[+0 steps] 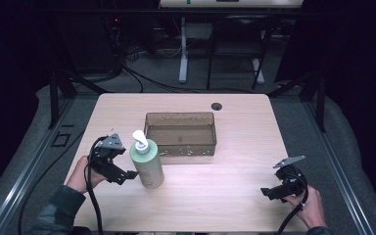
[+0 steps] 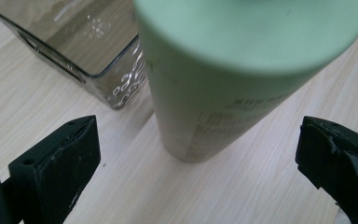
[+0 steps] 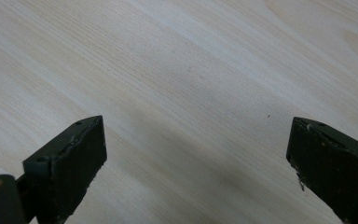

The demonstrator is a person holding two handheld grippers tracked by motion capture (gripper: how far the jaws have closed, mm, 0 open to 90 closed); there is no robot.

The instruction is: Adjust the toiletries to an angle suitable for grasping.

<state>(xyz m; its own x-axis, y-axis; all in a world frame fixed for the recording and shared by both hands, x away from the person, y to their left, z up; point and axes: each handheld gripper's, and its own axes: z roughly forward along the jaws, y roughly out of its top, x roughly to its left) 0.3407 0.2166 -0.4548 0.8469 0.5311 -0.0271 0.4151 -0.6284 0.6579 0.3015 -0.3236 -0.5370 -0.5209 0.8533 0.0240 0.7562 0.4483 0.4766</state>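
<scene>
The pale green pump bottle (image 1: 147, 164) stands upright just ahead of the left gripper (image 1: 122, 175), between its wide-open, empty jaws and beside the clear bin (image 1: 180, 133). It is probably stiff plastic, smooth, rather slippery and top-heavy, so its round mid-body looks the safest hold. The right gripper (image 1: 269, 192) is wide open and empty, well apart.
</scene>
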